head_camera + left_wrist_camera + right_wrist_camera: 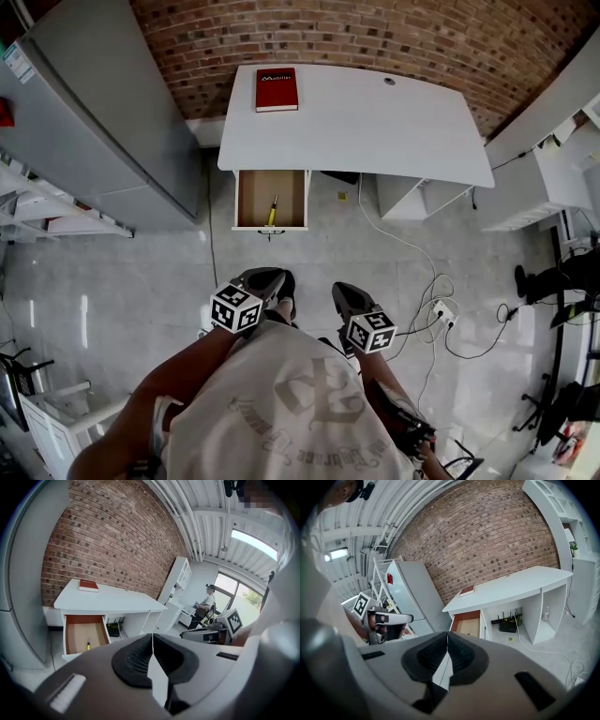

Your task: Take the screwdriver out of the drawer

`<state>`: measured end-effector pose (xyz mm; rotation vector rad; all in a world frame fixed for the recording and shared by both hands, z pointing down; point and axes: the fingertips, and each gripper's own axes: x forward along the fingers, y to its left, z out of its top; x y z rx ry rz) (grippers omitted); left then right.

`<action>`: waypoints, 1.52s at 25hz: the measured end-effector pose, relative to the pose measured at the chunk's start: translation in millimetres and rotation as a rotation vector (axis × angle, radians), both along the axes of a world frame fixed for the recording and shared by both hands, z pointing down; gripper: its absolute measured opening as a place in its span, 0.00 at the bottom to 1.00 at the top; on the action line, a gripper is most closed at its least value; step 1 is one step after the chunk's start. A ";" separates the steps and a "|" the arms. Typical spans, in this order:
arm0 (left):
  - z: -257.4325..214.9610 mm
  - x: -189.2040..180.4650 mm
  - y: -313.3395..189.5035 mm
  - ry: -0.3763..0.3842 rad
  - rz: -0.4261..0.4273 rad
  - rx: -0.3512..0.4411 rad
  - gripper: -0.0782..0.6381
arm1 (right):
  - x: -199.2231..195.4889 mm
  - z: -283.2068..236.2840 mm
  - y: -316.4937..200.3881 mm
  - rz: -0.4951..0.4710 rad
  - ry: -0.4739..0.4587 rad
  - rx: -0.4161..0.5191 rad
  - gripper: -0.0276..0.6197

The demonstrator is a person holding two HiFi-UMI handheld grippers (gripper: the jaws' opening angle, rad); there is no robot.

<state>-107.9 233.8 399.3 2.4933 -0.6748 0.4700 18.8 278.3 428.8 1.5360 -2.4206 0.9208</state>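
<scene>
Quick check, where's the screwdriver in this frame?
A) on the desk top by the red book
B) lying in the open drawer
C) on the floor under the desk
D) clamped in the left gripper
B: the yellow-handled screwdriver lies on the bottom of the open drawer. The left gripper and the right gripper are both shut on nothing, well short of the desk.

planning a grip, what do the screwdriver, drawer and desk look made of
Screwdriver: yellow handle with a dark end, likely plastic; too small to be sure. Drawer: matte brown inside, looks like wood or fibreboard. Desk: smooth plain white top, probably painted or laminated board.
</scene>
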 end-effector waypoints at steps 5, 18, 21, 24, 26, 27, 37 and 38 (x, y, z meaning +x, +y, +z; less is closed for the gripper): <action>-1.4 16.6 -26.2 0.010 0.037 0.006 0.12 | 9.5 -2.0 -21.5 0.020 0.004 0.000 0.05; 5.3 26.3 -90.4 0.031 0.027 -0.010 0.12 | 23.3 -5.5 -85.0 0.004 0.041 -0.018 0.05; 11.1 21.0 -106.1 0.033 0.004 -0.025 0.12 | 21.6 -9.3 -103.3 -0.016 0.061 -0.015 0.05; 17.3 17.9 -119.0 0.035 -0.013 -0.032 0.12 | 18.7 -10.2 -118.2 -0.039 0.072 -0.013 0.05; 17.6 18.4 -129.0 0.042 -0.020 -0.031 0.12 | 20.3 -10.1 -127.2 -0.046 0.081 -0.017 0.05; 17.0 18.2 -134.6 0.046 -0.023 -0.029 0.12 | 21.5 -10.3 -132.2 -0.046 0.085 -0.019 0.05; 14.3 8.9 -194.9 0.053 -0.030 -0.011 0.12 | 21.3 -12.8 -191.9 -0.025 0.092 -0.012 0.05; 13.8 7.7 -201.4 0.053 -0.029 -0.008 0.12 | 21.0 -13.5 -198.1 -0.020 0.093 -0.010 0.05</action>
